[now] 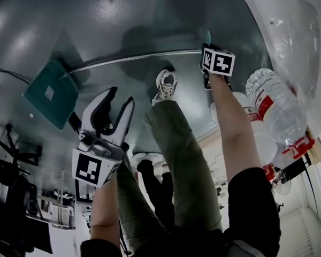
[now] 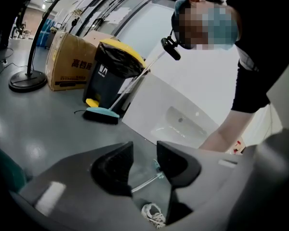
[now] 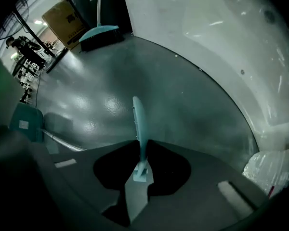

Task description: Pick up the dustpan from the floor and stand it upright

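Dustpan lies on the grey floor. It's a teal, squarish pan w/ a pale label, at the head view's left. A thin metal pole runs rightward from it to a flat teal grip. R gripper points straight down, fingers clenched on that grip's end. L gripper hovers well apart from the dustpan, fingers released, nothing btwn them. Person's shoe is near the pole.
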A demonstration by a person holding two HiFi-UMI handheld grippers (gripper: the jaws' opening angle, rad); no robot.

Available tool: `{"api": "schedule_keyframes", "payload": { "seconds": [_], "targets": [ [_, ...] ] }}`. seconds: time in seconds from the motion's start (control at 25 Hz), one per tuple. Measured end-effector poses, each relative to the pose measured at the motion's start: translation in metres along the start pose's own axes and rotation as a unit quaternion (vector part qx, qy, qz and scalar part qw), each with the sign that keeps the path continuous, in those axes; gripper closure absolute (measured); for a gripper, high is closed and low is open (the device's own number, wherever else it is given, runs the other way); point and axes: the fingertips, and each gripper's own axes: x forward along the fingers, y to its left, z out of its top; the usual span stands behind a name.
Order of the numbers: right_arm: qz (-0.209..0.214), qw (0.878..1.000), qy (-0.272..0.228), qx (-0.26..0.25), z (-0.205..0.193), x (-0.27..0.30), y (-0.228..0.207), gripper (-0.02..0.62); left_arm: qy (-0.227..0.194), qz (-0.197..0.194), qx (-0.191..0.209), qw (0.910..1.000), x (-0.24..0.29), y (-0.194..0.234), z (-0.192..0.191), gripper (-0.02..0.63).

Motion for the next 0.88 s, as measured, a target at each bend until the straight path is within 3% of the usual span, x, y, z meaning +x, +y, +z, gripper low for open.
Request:
{"api": "schedule_keyframes", "payload": {
  "seconds": [0.28,0.56,0.88],
  "targets": [
    [-0.008,0.999,-0.05,-0.015,0.026,-0.078,0.022,0.535,-0.012,-0.019,0.025,0.9994,-0.036,-0.012,0.044,0.44],
    [-0.026,0.994,-0.1,-0.026,0.062,-0.171,0.056,0.534,-0.031,-0.008,0.051,0.9982,-0.099,-0.009,0.093,0.44],
    [-0.05,0.985,-0.143,-0.078,0.108,-0.261,0.089,0.529,-0.053,0.003,0.064,0.9965,-0.154,-0.009,0.139,0.442]
  ]
}}
